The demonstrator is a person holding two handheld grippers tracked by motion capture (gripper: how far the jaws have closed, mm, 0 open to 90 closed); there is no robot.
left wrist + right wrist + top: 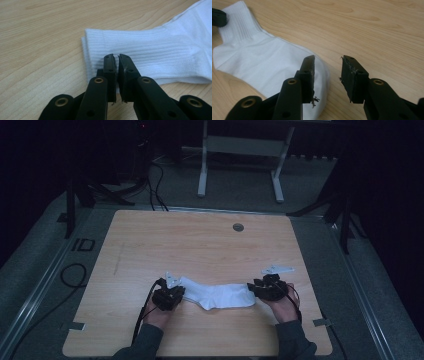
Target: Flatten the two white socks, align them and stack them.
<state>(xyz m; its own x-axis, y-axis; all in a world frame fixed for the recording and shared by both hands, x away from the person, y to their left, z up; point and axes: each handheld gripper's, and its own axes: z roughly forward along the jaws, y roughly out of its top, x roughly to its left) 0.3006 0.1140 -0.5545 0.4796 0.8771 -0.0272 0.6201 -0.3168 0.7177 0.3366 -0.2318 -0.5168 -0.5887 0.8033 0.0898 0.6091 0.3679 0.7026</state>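
A white sock point(217, 296) lies flat across the near part of the wooden table point(200, 245), its ribbed cuff point(140, 50) at the left and its toe point(287, 67) at the right. My left gripper point(170, 296) sits at the cuff end, jaws point(116, 58) pressed together with the cuff edge between them. At the toe end my right gripper point(267, 289) is open point(328, 67): one fingertip point(308, 65) hovers over the toe, the other stands over bare wood. The left gripper point(218, 17) also shows at the far end of the sock in the right gripper view.
A round cable hole point(238, 227) sits near the table's far edge. Black cables point(75, 275) lie on the floor at the left. A white metal frame point(240, 160) stands on the floor beyond the table. The person's forearms come in at the table's near edge.
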